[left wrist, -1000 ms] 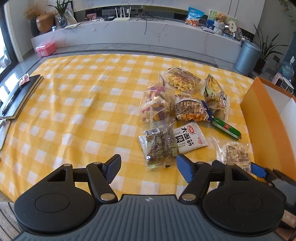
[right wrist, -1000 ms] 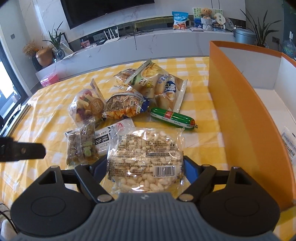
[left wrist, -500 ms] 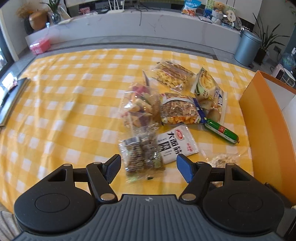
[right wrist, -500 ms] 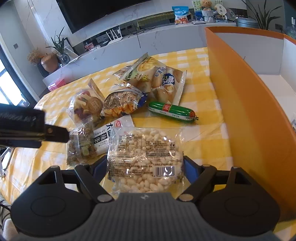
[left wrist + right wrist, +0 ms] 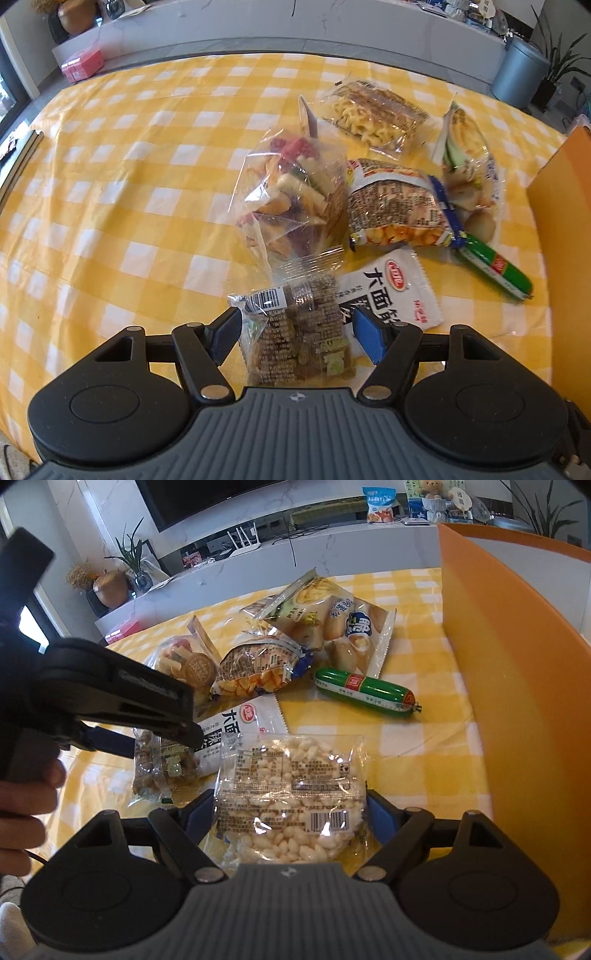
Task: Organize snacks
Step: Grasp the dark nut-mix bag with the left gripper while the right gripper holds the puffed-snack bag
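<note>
Several snack packets lie on a yellow checked tablecloth. My left gripper points steeply down and stands open astride a clear packet of brown bars; the pads sit beside its wrapper without squeezing it. In the right wrist view its blue-padded fingers hang over the same packet. My right gripper straddles a clear packet of puffed rice cake that lies flat on the cloth. Its jaws are opening, their pads at the wrapper's edges.
An orange box stands close on the right. Behind the grippers lie a white sachet, a green sausage, a mixed-crisp bag, a printed chip bag and two further packets. A hand holds the left gripper.
The left gripper came down and forward until the brown bar packet lay between its fingers, and it entered the right wrist view. The right gripper stayed over the rice cake packet.
</note>
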